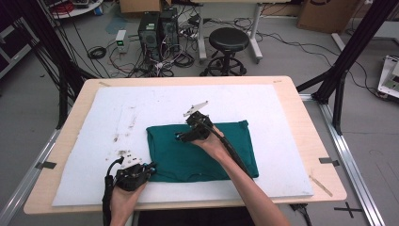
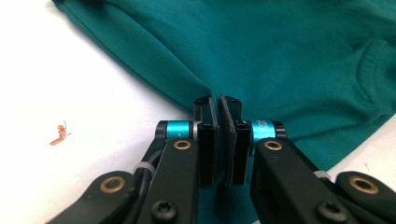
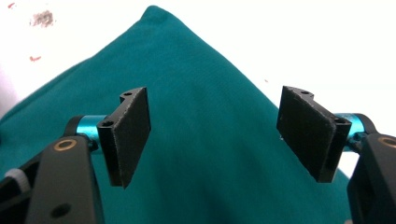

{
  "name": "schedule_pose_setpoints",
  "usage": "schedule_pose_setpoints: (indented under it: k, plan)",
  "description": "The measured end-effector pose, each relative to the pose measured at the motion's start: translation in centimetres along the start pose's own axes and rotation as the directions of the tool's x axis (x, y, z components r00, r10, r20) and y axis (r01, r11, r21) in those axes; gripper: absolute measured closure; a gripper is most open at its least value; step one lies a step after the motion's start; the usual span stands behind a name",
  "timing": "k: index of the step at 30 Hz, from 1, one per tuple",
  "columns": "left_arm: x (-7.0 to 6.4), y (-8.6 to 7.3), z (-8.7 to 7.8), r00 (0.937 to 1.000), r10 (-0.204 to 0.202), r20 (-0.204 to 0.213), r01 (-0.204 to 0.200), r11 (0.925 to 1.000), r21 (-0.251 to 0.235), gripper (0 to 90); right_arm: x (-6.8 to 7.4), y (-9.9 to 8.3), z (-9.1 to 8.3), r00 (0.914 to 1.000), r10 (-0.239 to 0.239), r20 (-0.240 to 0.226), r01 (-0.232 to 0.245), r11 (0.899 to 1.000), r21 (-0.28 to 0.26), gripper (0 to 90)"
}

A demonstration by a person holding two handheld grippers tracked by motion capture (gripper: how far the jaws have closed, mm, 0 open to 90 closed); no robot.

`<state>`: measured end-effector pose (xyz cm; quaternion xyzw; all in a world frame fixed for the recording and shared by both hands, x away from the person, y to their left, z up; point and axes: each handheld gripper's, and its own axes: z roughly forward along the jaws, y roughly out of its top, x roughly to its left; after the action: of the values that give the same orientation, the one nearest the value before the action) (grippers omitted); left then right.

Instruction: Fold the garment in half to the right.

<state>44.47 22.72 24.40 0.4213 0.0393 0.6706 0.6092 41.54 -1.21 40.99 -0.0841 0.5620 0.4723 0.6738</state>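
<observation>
One wide counter (image 1: 324,141) carries a white pad (image 1: 263,108), and on it lies a folded teal shirt (image 1: 235,146), flat near the front edge. The right claw (image 1: 184,136) hovers spread over the shirt's far-left corner, likely ready to grab it. The left claw (image 2: 219,116) is pressed together at the near-left edge, apparently pinching fabric to lift for another fold.

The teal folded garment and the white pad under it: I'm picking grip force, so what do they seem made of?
The teal folded garment looks like a soft matte knit, likely cotton jersey: a fine weave shows, with a ribbed collar band. The left gripper appears shut on its edge. The white pad looks like matte foam or felt sheet, stained in spots; which one is unclear.
</observation>
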Motion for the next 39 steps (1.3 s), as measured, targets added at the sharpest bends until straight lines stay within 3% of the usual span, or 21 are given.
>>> schedule_pose_setpoints:
  k: [11,19,27,31,39]
  plan:
    - [0.0,0.0,0.0,1.0,0.002,0.0,-0.002,1.0,0.0,85.1,0.5,2.2,2.4,0.997,-0.026,-0.074,0.026,1.0,0.0,29.2]
    - [0.0,0.0,0.0,1.0,0.004,0.0,-0.004,1.0,0.001,85.0,1.2,3.9,5.1,0.9909,-0.054,-0.123,0.058,0.998,0.023,34.2]
    - [0.0,0.0,0.0,0.9999,0.01,-0.004,-0.01,0.9999,0.001,84.8,2.5,5.5,7.7,0.9896,-0.057,-0.132,0.064,0.997,0.048,39.8]
    - [0.0,0.0,0.0,1.0,0.007,-0.002,-0.007,1.0,0.0,84.6,2.8,5.7,8.4,0.9899,-0.074,-0.121,0.079,0.996,0.044,43.5]
    - [0.0,0.0,0.0,1.0,0.004,-0.002,-0.004,1.0,0.0,84.5,3.2,6.2,9.3,0.9911,-0.056,-0.121,0.064,0.996,0.056,48.0]
